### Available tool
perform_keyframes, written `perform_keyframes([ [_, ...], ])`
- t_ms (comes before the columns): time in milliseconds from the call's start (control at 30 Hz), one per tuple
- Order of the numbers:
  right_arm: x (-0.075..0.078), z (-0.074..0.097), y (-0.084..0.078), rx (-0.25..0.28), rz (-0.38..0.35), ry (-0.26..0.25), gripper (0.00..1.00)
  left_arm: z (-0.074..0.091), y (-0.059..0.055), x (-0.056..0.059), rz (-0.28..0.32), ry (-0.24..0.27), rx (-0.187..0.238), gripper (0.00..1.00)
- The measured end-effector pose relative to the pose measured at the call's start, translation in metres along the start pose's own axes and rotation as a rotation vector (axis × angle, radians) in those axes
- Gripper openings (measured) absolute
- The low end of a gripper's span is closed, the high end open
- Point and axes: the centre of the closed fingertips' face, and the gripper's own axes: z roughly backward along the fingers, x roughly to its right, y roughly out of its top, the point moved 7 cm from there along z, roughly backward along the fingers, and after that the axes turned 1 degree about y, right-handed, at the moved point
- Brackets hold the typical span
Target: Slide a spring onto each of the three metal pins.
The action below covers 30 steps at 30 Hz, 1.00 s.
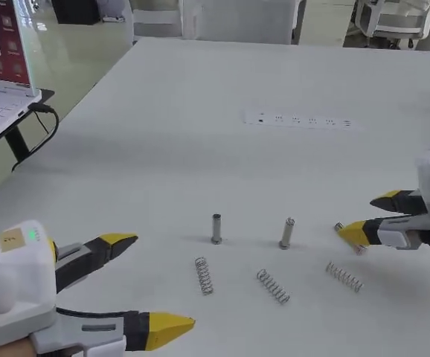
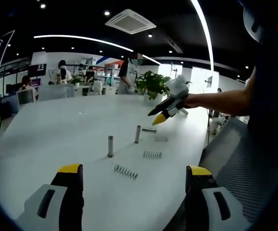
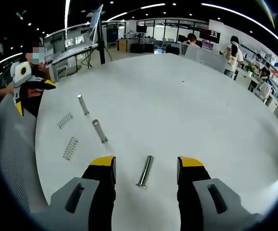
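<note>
Short grey metal left pin [image 1: 216, 228] & mid pin [image 1: 287, 233] upright on white table [image 1: 200, 134]; 3rd pin [image 3: 144, 171] flat btwn spread jaws of R gripper [image 1: 355, 214], not pinched. Three loose wire coil springs [image 1: 273, 286] lying just in front of pins. L gripper [image 1: 163, 281] near front edge, jaws wide apart.

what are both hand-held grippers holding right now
Left hand-held gripper: open, empty.
Right hand-held gripper: open, jaws astride a lying silver metal pin, not gripping it.

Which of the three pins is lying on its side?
The pin at the right claw lies flat; the other two pins stand upright.
</note>
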Motion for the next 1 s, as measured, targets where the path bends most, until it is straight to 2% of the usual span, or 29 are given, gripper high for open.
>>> perform_keyframes([
  [167, 0.005, -0.012, -0.005, -0.069, -0.014, -0.022, 0.4, 0.0, 0.0, -0.001, 0.005, 0.005, 0.006, 0.84],
  [433, 0.004, -0.025, -0.006, -0.112, -0.063, -0.028, 0.27, -0.001, -0.002, -0.002, 0.008, 0.005, 0.008, 0.83],
  [567, 0.004, -0.033, -0.008, -0.162, -0.084, -0.038, 0.25, -0.001, -0.003, -0.002, 0.009, 0.005, 0.005, 0.83],
  [700, 0.004, -0.037, -0.009, -0.181, -0.105, -0.042, 0.17, 0.0, -0.003, -0.003, 0.009, 0.004, 0.008, 0.83],
  [1000, 0.007, -0.044, -0.01, -0.208, -0.129, -0.049, 0.11, 0.001, -0.004, -0.005, 0.014, 0.008, 0.004, 0.82],
])
